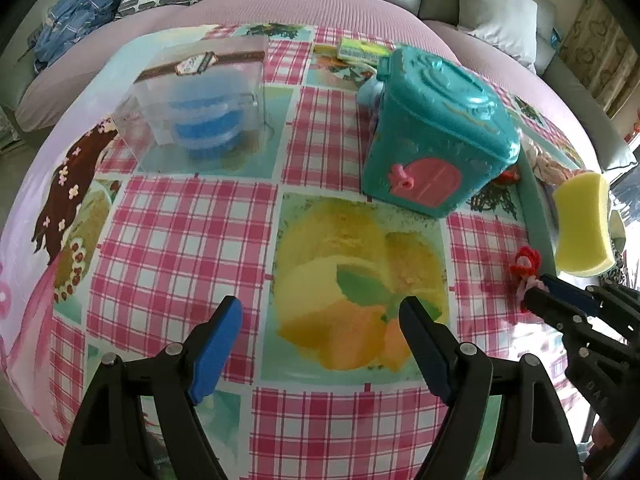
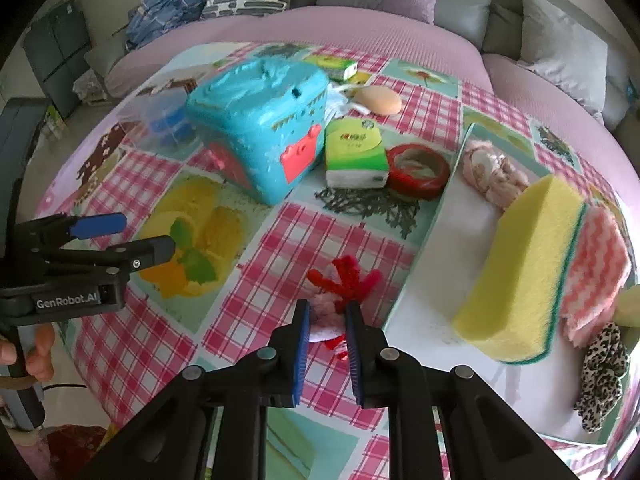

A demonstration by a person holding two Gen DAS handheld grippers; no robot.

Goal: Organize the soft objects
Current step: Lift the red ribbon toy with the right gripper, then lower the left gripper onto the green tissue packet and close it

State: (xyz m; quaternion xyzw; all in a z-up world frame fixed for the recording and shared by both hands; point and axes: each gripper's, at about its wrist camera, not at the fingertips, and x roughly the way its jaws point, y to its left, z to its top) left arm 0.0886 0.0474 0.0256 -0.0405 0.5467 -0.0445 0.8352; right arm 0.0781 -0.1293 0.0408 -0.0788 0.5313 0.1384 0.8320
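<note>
Checked tablecloth (image 2: 256, 264) | right gripper (image 2: 328, 320) low, pinching pink-red plush toy (image 2: 340, 284) | left gripper (image 1: 320, 320) spread, hovering

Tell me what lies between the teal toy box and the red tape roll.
In the right wrist view, a green tissue pack lies between the teal toy box and the red tape roll, close beside both; whether it touches them is unclear.

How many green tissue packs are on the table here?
2. One tissue pack lies between the teal toy box and the red tape roll. A second pack sits behind the box at the far edge. Others may be hidden behind the box.
</note>
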